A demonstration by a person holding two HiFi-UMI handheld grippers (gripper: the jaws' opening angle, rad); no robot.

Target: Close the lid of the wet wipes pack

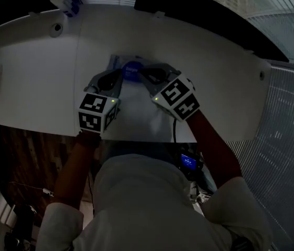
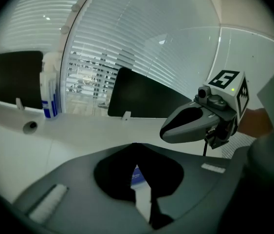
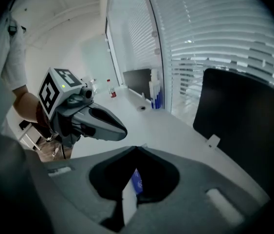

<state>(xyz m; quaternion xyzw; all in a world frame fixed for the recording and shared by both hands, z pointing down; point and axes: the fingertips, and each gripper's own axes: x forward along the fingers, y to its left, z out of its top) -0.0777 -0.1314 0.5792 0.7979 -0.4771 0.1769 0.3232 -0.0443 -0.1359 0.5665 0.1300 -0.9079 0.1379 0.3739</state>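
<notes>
Holds left gripper (image 2: 136, 145) and right gripper (image 3: 137, 148), both pinched shut and empty, over pack (image 1: 131, 66); risks unlatched lid, hidden here, springing back open.

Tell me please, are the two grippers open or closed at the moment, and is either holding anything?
Left gripper: closed, tips together, no held item visible.
Right gripper: closed, tips together, no held item visible.

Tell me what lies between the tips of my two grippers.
The wipes pack lies on the white table, between the left gripper and the right gripper. The head view shows it.
</notes>
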